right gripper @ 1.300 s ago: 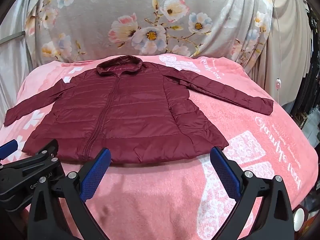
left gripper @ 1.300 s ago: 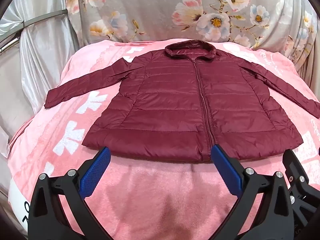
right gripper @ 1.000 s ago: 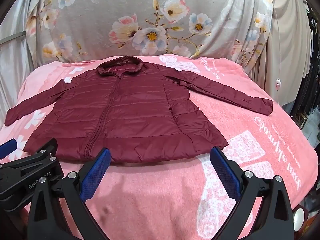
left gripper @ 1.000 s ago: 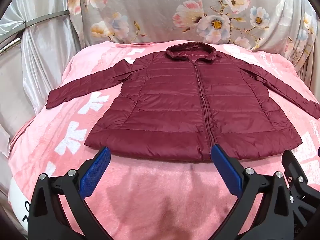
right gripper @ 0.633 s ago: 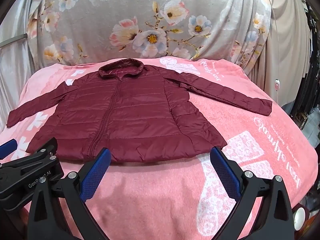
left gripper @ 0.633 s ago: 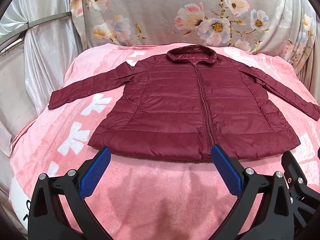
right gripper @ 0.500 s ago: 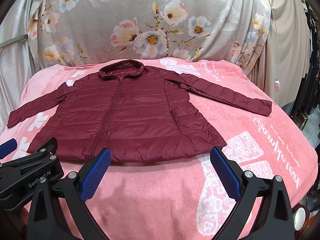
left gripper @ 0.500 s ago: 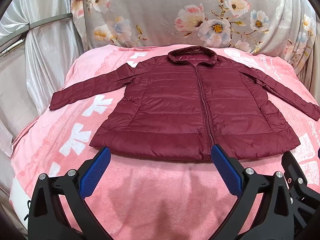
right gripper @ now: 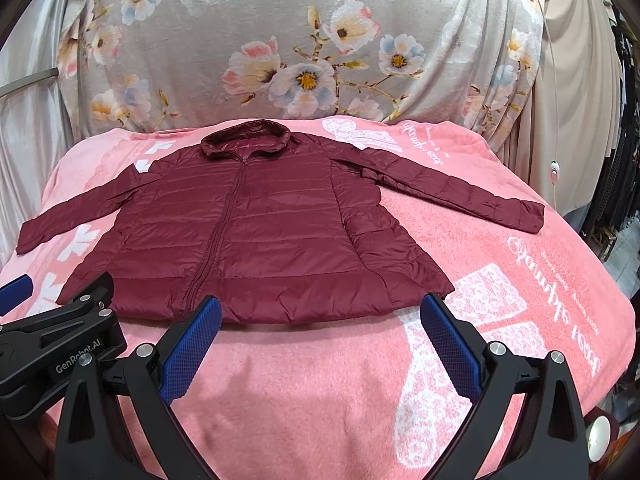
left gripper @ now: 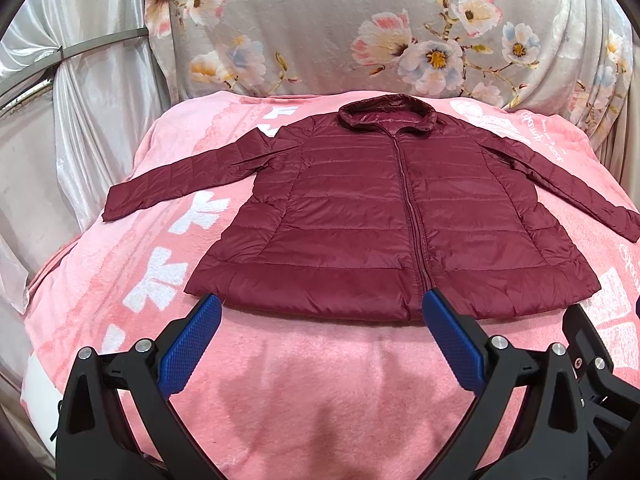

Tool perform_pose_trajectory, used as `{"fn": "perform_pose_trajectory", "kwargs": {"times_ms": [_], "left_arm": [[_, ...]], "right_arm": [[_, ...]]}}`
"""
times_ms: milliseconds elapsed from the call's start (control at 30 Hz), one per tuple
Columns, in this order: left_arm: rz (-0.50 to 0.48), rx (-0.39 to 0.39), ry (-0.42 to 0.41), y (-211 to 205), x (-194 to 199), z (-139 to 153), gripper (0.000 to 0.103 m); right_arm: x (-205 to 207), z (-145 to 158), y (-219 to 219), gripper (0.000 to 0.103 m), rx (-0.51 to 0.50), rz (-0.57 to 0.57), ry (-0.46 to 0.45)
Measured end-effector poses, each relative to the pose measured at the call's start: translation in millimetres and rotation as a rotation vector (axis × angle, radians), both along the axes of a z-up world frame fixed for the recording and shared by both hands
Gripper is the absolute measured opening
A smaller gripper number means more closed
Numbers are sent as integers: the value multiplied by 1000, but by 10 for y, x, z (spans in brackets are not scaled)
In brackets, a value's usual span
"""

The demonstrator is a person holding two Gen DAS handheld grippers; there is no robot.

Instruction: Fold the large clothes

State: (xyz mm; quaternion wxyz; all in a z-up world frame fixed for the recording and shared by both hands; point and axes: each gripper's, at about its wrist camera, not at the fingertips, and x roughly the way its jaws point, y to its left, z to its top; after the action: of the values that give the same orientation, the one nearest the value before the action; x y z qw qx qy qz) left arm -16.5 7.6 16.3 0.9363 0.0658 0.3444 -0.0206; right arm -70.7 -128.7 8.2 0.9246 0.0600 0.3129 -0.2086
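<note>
A maroon quilted hooded jacket (left gripper: 400, 216) lies flat, zipped, front up, on a pink blanket (left gripper: 320, 380), with both sleeves spread out to the sides. It also shows in the right wrist view (right gripper: 256, 236). My left gripper (left gripper: 320, 308) is open and empty, hovering just before the jacket's hem left of the zip. My right gripper (right gripper: 320, 308) is open and empty before the hem's right half. The left gripper's body (right gripper: 60, 344) shows at the lower left of the right wrist view.
A grey floral cloth (left gripper: 360, 28) hangs behind the bed. Silvery drapes (left gripper: 52, 120) stand at the left. The blanket's right edge (right gripper: 608, 280) drops off toward dark racks (right gripper: 624, 160). A white round object (right gripper: 600, 440) sits at lower right.
Both grippers have pulled back and risen slightly; the jacket appears a little smaller and farther off. The jacket itself has not moved. Both grippers stay open.
</note>
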Motion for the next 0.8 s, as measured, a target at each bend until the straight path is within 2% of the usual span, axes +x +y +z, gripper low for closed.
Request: {"fn": "perform_pose_trajectory", "kwargs": {"times_ms": [800], "left_arm": [[4, -4, 16, 94, -17, -70, 98]], "right_arm": [[36, -52, 89, 98, 1, 6, 20]]}}
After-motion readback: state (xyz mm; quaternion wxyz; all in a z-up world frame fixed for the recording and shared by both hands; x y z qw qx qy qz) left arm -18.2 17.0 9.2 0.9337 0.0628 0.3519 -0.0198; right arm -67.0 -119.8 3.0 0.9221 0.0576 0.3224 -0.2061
